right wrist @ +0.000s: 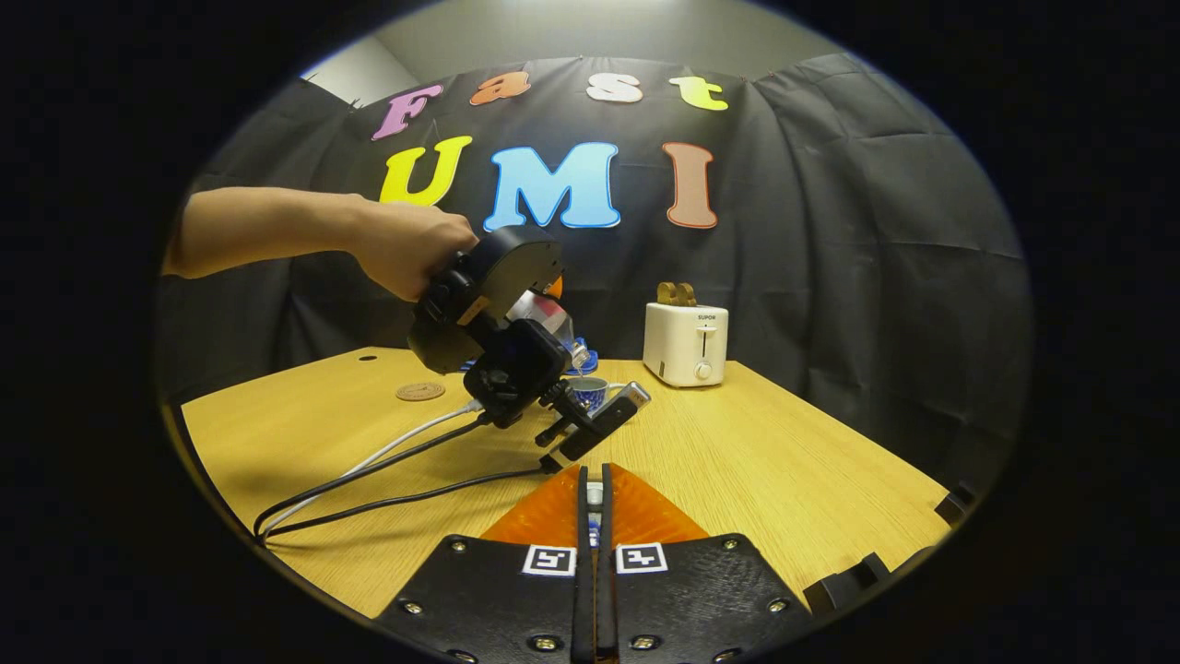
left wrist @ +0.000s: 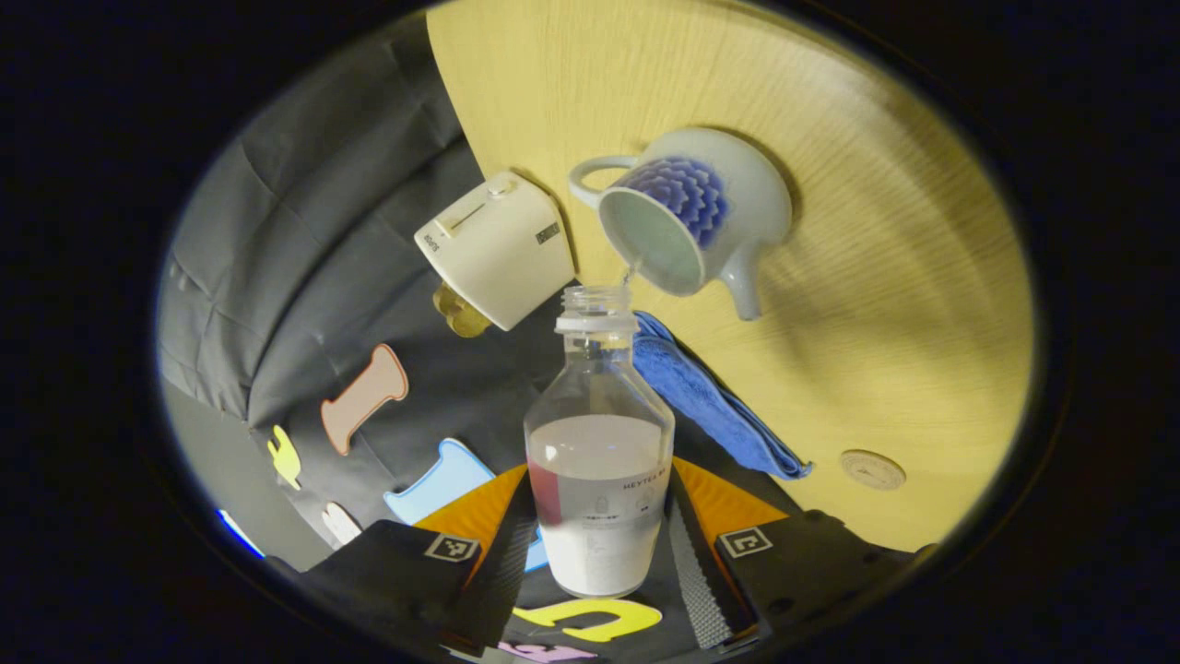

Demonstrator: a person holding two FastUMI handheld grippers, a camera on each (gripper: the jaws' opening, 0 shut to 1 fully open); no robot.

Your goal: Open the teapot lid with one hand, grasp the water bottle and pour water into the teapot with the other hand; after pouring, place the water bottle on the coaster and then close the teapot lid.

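Looks like the pouring step, right in the middle of it. Got the water bottle (left wrist: 599, 461) clamped between both fingers of the left gripper (left wrist: 599, 516), tipped mouth-first at the open teapot (left wrist: 728, 203) on the table (left wrist: 876, 277), with a thin trickle going from the neck into the pot. Roughly half full, going by the waterline.

Over on the right gripper (right wrist: 595, 489): pinched down narrow on a small pale bit, most likely the teapot lid (right wrist: 595, 498), though too little of it peeks out to swear by it.

Next up, probably: tip the bottle back upright once enough is in, then carry it past the blue cloth (left wrist: 710, 397) to the coaster (left wrist: 872, 468), well apart from the pot. Needs a level set-down, since no cap on. Lid back on after that.

As for writing: some print on the bottle's label and a small mark on the toaster (left wrist: 498, 244) front, plus square coded tags on the gripper bodies
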